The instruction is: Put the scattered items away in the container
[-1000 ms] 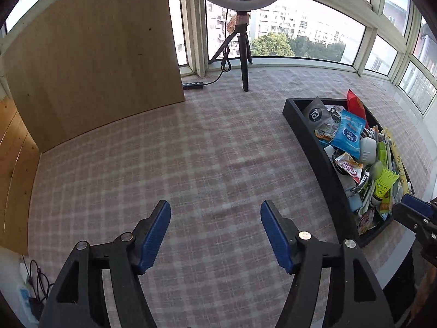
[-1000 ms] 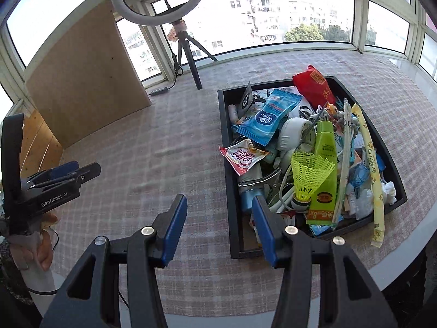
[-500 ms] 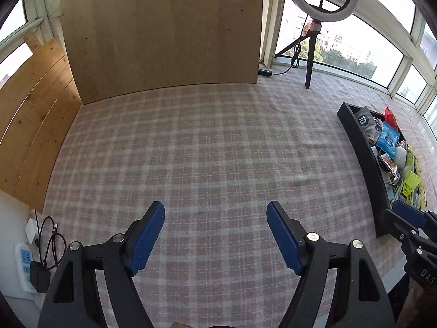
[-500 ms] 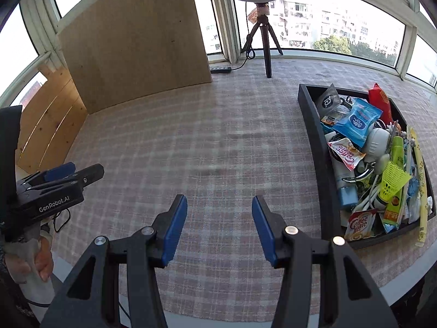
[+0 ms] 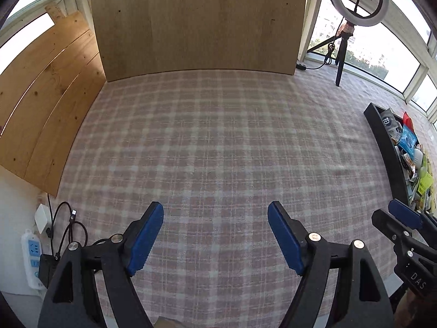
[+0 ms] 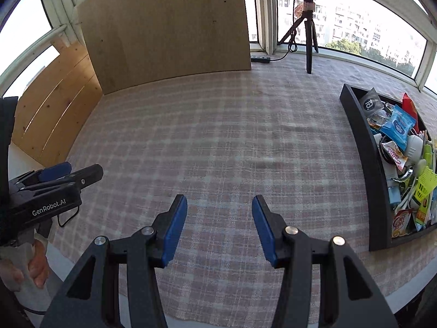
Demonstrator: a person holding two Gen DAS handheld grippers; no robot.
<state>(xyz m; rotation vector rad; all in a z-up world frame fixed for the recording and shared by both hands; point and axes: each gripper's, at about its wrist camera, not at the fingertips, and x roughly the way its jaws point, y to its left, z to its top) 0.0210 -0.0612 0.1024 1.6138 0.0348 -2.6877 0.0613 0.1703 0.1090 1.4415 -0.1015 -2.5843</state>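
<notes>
Both views have been swung off the container (image 6: 363, 147), now well right of the right gripper (image 6: 220, 227); left gripper (image 5: 215, 236) likewise spread, nothing held. Tidying looks finished.

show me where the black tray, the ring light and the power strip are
black tray (image 6: 363, 147), right wrist view, on its near side wall
ring light (image 5: 383, 11), left wrist view, on the right of the ring
power strip (image 5: 33, 257), left wrist view, on its white face
</notes>
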